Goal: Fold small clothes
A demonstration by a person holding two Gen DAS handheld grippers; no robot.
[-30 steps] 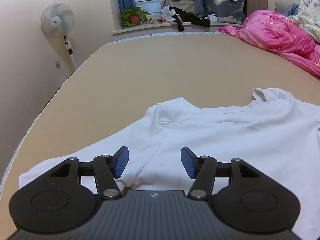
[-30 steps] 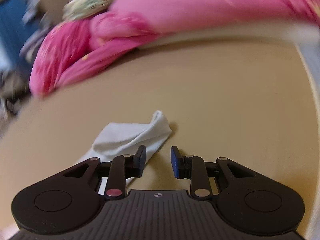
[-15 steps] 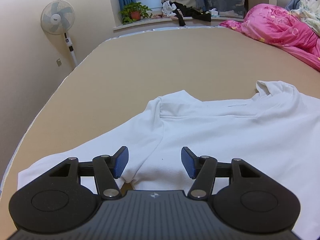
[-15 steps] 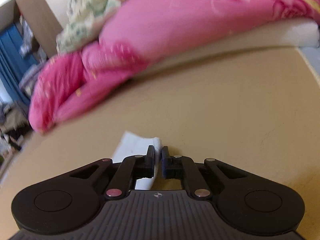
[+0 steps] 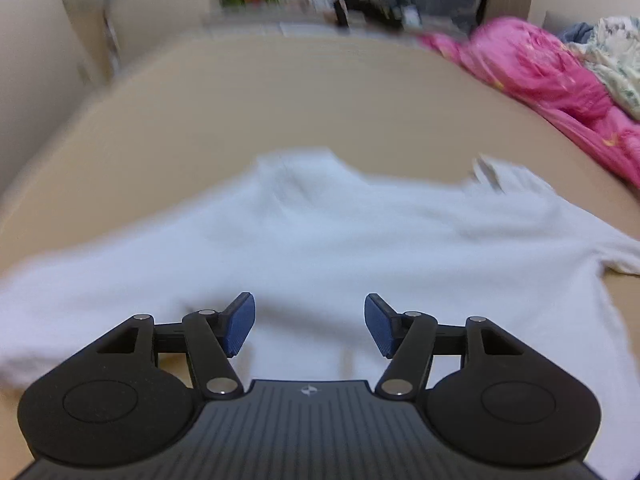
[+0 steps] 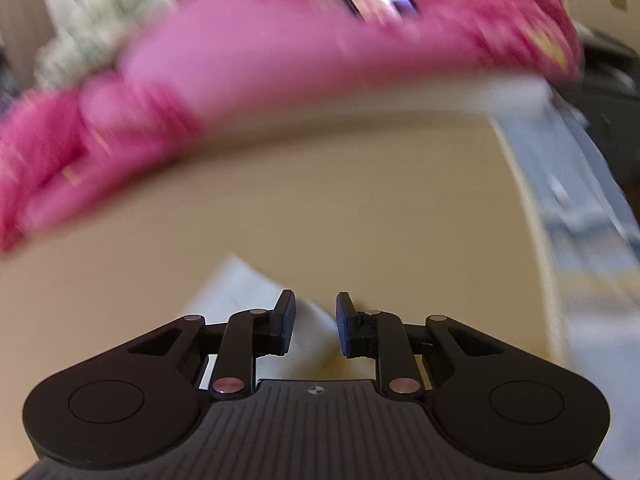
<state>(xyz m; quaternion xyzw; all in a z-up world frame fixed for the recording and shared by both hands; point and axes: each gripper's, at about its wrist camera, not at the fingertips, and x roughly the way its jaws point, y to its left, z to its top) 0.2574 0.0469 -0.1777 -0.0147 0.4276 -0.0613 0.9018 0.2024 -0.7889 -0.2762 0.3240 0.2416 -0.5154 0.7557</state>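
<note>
Tan bed sheet (image 5: 280, 92) fills most of both views, smooth and flat. On it lies a white cotton T-shirt (image 5: 320, 240), spread out in the middle of the left view, blurry. The left gripper (image 5: 306, 326) is just over the shirt's near part at 6 o'clock, its blue pads wide apart and opening, pinching nothing. A crumpled pink quilt (image 5: 540, 68) is at 2 o'clock. In the right view, the right gripper (image 6: 314, 326) has a narrow gap, opening, with the shirt's white sleeve (image 6: 240, 292) lying loose between and past its pads toward 11 o'clock.
</note>
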